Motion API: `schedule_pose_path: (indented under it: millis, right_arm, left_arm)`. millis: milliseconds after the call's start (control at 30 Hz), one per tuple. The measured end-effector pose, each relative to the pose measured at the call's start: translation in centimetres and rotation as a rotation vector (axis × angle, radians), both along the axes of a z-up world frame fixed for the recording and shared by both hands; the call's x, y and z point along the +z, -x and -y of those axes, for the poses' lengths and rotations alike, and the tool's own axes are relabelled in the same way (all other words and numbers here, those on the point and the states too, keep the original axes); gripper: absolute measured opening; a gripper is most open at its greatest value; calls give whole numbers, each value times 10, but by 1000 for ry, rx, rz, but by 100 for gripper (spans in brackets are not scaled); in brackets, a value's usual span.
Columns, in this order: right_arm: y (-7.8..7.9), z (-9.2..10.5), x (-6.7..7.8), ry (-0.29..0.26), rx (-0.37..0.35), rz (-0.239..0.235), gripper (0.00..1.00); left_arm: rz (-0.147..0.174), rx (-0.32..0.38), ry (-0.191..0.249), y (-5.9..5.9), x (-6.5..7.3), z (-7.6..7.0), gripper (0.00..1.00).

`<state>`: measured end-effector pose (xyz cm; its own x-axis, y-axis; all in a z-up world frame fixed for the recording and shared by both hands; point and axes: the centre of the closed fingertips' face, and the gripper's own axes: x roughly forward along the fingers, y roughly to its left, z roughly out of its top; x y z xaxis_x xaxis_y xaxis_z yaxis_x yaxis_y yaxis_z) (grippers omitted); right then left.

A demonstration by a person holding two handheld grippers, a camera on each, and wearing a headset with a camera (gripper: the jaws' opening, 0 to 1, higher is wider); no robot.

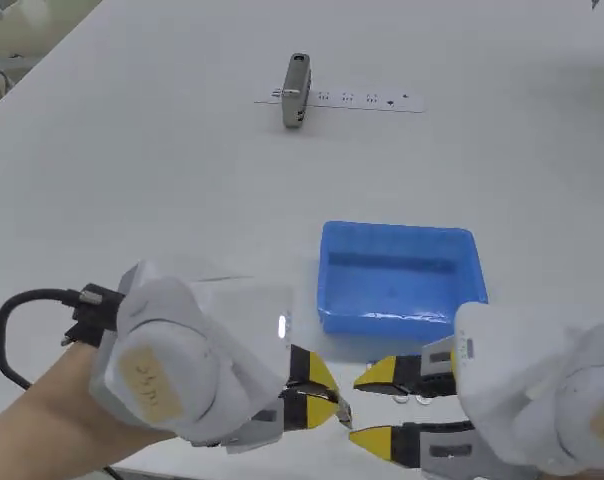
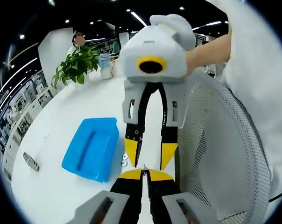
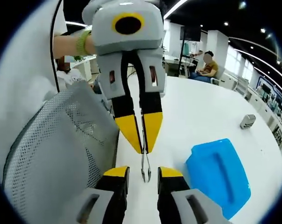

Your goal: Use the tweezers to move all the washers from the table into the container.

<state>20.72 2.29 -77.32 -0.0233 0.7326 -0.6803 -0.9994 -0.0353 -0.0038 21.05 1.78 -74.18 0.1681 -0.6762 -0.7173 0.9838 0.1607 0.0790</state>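
Note:
My left gripper sits at the table's near edge, shut on thin metal tweezers whose tips point right. Facing it, my right gripper is open, its yellow jaws spread around the tweezer tips. Small washers lie on the table between the right jaws, just in front of the blue container. In the left gripper view the washers rest beside the container. In the right gripper view the tweezers hang from the left gripper, between my open right gripper.
A grey metal block lies on a white strip at the far side of the white table. A mesh chair back stands close behind the near edge. A person sits in the background.

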Motion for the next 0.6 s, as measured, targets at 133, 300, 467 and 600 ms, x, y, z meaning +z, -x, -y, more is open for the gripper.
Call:
schedule_pose_path:
  millis: [133,300,467,600]
  right_arm:
    - [-5,-5,-12,-25,-16,-36,10]
    - [-9,-1,-10,-54,-51,-66,4]
    - [-26,16,4,-73,-139,-40,5]
    - [-35,29,5,-62,-174,-18,5]
  left_arm:
    - [11,-37,-6,-1,1,7,0]
    - [27,-57,-25,-8,4,11,0]
    - [59,-61,5,-21,17,25,0]
    - [77,-78,16,-30,19,39,0]
